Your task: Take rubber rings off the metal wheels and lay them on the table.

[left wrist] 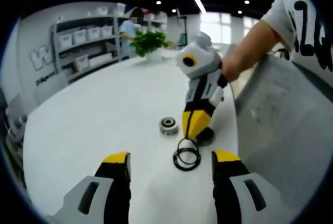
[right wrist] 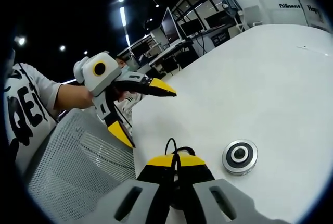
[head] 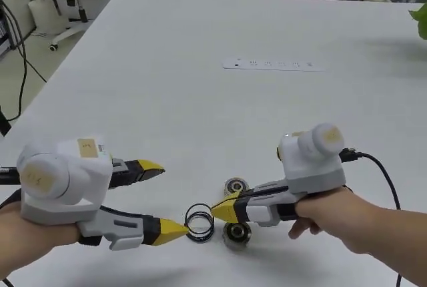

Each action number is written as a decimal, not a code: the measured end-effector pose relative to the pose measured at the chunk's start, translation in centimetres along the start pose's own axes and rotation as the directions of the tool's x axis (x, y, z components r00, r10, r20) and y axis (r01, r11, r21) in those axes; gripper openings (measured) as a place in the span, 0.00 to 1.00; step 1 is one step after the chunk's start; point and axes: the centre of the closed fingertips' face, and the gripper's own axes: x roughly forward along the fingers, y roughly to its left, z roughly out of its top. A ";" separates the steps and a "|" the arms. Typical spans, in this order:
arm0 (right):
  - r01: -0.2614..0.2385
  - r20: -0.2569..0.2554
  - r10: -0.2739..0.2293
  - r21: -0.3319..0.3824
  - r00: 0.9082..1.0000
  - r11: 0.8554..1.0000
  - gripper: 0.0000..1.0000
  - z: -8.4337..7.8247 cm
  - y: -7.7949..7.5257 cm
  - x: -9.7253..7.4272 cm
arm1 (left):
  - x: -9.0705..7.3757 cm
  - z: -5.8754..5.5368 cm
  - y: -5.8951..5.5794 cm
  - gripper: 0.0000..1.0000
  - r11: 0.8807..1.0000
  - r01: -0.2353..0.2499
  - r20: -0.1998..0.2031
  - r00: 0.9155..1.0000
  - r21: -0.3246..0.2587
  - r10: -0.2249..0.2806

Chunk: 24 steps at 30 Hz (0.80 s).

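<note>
The left gripper (head: 164, 197) is held just left of the rubber rings (head: 199, 224), with its jaws spread wide and empty. The rubber rings are seen as a small bunch of thin black loops lying on the white table (head: 200, 87), between the two grippers. The right gripper (head: 220, 211) is set against the right edge of the rings with its jaws closed together. In the right gripper view a black loop is seen pinched at their tips. One metal wheel (head: 235, 185) is laid just beyond and right of the rings. A second wheel (head: 237, 232) is found just right of the rings, under the right gripper's jaws.
</note>
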 end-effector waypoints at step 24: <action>0.043 -0.046 -0.042 0.010 0.998 0.999 0.01 -1.1 -0.8 0.8 | 0.1 -0.9 -0.3 0.64 1.000 0.004 -0.013 1.000 -0.006 -0.004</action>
